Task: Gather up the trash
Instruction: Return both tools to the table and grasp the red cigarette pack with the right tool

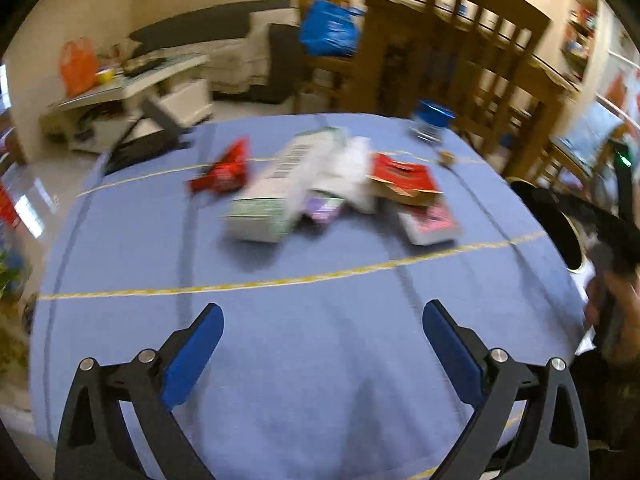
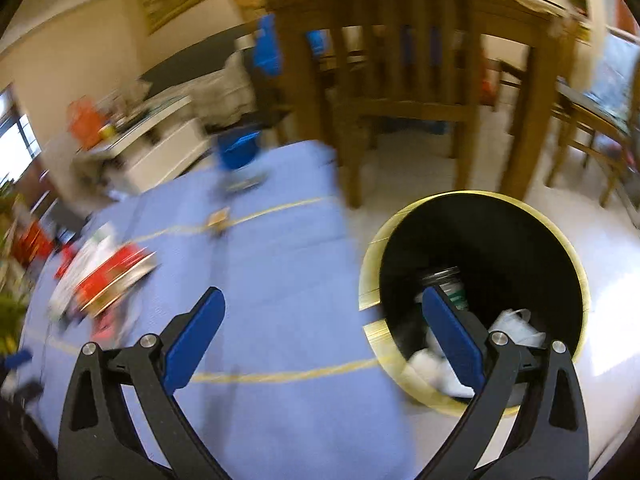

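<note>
— Now, both tools spread wide, empty: left tool [image 1: 323, 334] above bare tabletop [image 1: 280, 360], right tool [image 2: 323, 330] near bin [image 2: 480, 208].
— Right. Trash pile [image 1: 320, 184] mid-tabletop, far ahead; best approached low, taking white carton [image 1: 280, 188] across its narrow sides.

A table draped in a blue cloth [image 1: 304, 360] crossed by thin yellow stripes carries a heap of litter toward twelve o'clock in the left wrist view: a crumpled red wrapper [image 1: 224, 170] at eleven, a long white-and-green carton [image 1: 276, 188] at centre, white crumpled paper [image 1: 354, 168] touching it, then a red-and-tan torn cardboard packet [image 1: 402, 178] and a pink-and-white box [image 1: 432, 220] at one. A blue-lidded jar [image 1: 432, 120] stands apart near the far edge.
</note>
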Motion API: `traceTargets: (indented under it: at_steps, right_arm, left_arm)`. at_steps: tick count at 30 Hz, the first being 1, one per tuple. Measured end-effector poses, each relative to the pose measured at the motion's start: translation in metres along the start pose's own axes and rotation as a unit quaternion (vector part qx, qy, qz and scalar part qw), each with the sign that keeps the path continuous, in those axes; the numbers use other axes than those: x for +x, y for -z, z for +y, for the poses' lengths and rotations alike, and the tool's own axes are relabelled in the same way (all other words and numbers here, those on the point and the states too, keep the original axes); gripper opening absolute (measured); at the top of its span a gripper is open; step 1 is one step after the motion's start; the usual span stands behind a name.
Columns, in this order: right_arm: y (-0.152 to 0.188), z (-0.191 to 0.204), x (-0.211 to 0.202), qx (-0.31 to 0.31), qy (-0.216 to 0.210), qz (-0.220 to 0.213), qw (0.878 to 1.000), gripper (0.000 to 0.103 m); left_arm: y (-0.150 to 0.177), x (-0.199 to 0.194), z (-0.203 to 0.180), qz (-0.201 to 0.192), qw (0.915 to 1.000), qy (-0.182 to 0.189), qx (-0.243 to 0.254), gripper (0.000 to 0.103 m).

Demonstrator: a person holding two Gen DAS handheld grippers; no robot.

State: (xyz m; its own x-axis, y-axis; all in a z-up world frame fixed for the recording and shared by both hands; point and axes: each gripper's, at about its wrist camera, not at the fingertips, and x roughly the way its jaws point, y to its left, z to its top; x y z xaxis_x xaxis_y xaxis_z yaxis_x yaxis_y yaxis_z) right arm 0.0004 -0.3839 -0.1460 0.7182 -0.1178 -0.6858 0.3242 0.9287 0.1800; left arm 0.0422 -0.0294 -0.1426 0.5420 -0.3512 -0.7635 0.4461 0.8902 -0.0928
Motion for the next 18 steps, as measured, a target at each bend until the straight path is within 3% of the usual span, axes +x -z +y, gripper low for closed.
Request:
traceTargets:
  at_steps: [5, 9, 12, 15, 18]
  right_arm:
    - [0.019, 0.070, -0.001, -0.024, -0.059, 0.030, 0.998, 0.097]
    - [0.007, 0.127, -0.003, -0.075, -0.077, 0.036, 0.994, 0.097]
    - [-0.008, 0.171, 0.000, -0.098, -0.120, 0.041, 0.987, 0.097]
    - [-0.030, 0.212, 0.026, -0.061, -0.239, 0.102, 0.964, 0.097]
    - [-0.041, 0.236, 0.056, 0.000, -0.307, 0.164, 0.937, 0.088]
  left_arm:
    - [0.008, -0.006, 0.036, -0.016, 0.9988, -0.037, -0.026, 0.096]
    - [0.015, -0.008, 0.062, -0.032, 0.9966, -0.050, -0.056, 0.096]
    - [0.021, -0.007, 0.079, -0.039, 0.9953, -0.053, -0.072, 0.096]
    - [0.022, -0.003, 0.086, -0.035, 0.9949, -0.046, -0.083, 0.096]
    - [0.021, -0.005, 0.093, -0.042, 0.9940, -0.039, -0.093, 0.096]
